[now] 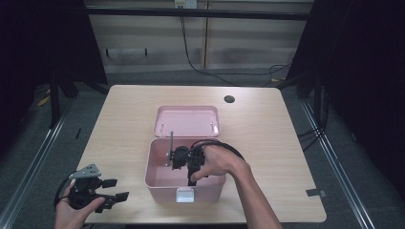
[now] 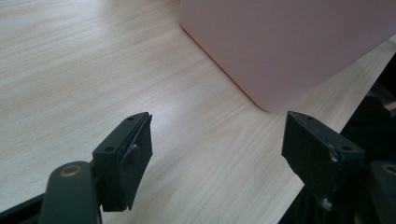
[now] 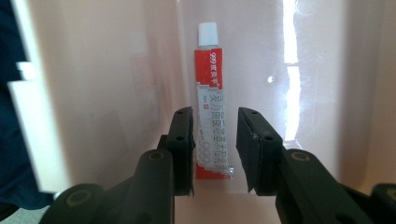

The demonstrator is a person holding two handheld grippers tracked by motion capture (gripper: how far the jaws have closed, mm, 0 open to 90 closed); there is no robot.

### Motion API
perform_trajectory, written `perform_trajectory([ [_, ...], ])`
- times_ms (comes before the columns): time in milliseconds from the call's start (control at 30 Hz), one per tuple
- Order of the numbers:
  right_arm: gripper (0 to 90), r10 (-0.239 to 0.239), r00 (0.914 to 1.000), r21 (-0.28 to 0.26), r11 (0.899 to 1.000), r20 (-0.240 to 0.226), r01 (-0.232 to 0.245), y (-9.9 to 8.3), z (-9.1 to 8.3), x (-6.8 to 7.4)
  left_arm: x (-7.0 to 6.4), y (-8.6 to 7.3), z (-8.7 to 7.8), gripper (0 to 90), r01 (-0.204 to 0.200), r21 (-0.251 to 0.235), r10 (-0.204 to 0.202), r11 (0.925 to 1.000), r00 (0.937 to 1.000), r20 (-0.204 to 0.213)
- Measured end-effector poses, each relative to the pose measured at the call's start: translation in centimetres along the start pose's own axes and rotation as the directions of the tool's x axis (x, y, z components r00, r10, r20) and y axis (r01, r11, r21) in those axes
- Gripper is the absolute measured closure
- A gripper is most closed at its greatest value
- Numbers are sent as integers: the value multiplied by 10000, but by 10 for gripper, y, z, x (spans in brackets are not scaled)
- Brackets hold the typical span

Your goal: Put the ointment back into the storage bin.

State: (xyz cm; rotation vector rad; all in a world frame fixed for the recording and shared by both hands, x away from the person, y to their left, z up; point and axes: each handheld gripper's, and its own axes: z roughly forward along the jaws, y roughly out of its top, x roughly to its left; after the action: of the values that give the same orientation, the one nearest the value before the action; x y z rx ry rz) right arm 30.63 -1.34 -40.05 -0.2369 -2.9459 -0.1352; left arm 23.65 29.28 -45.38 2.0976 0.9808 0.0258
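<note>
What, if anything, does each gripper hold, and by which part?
The right gripper straddles the red-and-white tube's lower half; actual contact cannot be told. The left gripper holds nothing.

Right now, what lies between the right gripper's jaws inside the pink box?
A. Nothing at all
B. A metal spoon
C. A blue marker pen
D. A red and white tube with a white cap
D: in the right gripper view, the right gripper has its jaws on either side of a red and white tube with a white cap, lying on the floor of the pink box; whether the jaws press it cannot be told.
</note>
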Motion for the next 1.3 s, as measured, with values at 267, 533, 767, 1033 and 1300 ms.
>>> perform_trajectory([
  [267,675,64,9999,-74,10000,155,-63,-2,-8,0,-1,0,1,243,-27,19,27,10000,10000,21],
  [533,666,117,9994,-226,9997,331,-110,-3,-21,2,-1,1,1,243,-73,72,73,9999,10000,-2],
  [767,663,129,9990,-289,9995,439,-117,-3,-29,5,-1,0,0,243,-29,20,29,10000,10000,17],
  [1033,662,256,9982,-464,9987,551,-230,-10,-42,6,-1,0,1,243,-26,26,26,10000,10000,13],
  [1300,662,343,9975,-633,9975,623,-304,-14,-51,6,-1,0,1,243,-25,26,25,10000,10000,5],
])
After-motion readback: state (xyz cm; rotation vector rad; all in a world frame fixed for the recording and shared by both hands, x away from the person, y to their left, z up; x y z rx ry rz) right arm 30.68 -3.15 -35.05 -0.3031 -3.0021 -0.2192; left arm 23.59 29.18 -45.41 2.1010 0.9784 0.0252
